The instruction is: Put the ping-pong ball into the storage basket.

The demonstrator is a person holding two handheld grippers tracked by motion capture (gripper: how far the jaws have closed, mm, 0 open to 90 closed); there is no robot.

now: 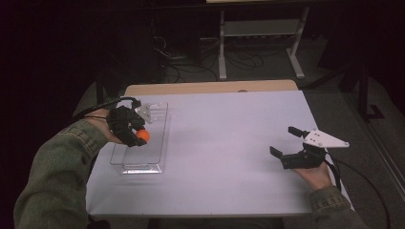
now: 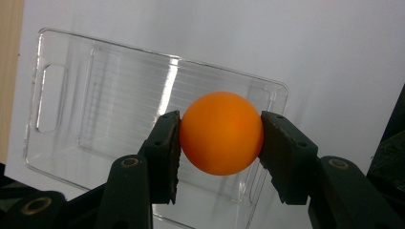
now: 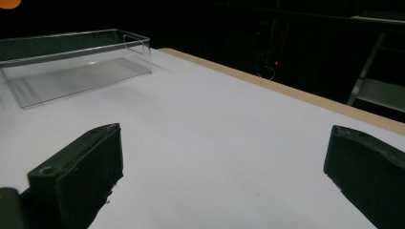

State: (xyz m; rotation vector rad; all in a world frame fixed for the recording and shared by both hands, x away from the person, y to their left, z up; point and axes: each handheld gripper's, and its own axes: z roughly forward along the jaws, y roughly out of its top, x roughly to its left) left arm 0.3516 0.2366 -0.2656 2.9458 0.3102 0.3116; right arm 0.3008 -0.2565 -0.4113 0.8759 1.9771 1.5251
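the desk [image 1: 229,157] was white with a wooden far edge, and both claws were over it, well apart. the tray [image 1: 160,125], clear plastic and long, lay on the desk directly under the left claw [image 1: 138,136]; in the left claw view its ribbed floor and a handle slot at one end showed behind the jaws. from the right claw [image 1: 286,143] the tray [image 3: 76,67] stood well off, beyond and to the left of the jaws. the right claw was wide, nothing between its jaws, just bare desk [image 3: 224,143] ahead of it, and it sat low near the desk's right edge. the left claw [image 2: 220,136] was closed on the ball [image 2: 221,132], both pads pressed on its sides. the ball [image 1: 143,135], orange and smooth, was held above the tray's floor, not touching it.
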